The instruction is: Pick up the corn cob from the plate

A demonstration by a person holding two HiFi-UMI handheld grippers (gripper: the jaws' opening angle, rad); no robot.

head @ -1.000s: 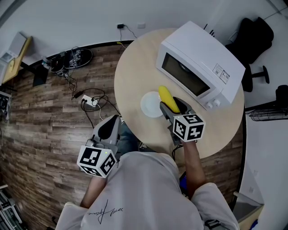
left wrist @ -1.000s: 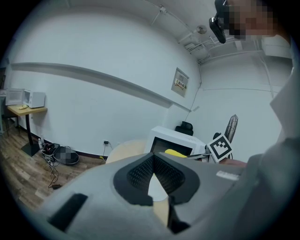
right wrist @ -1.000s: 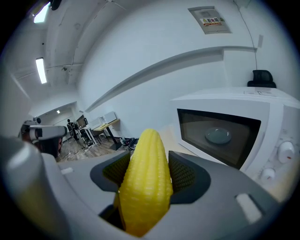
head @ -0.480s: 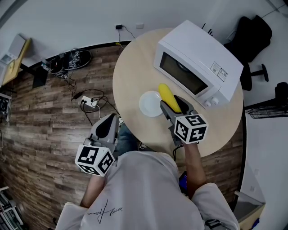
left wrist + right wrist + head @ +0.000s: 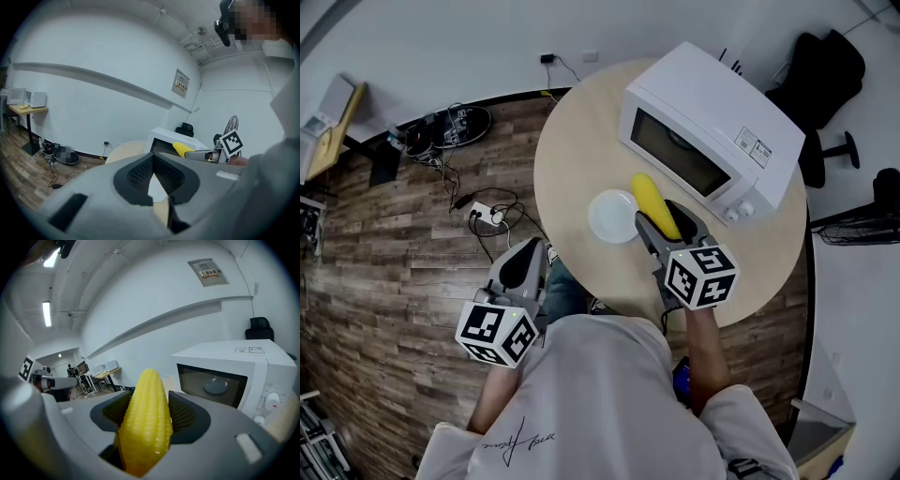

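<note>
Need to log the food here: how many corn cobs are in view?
1. The corn cob is held in the right tongs, between the plate and the microwave. None other shows.

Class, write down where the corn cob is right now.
In the head view, the corn cob is clamped in the right tool, between the white plate and the microwave.

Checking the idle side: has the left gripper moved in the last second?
No. The left gripper keeps its place beside the table, near the power strip.
</note>
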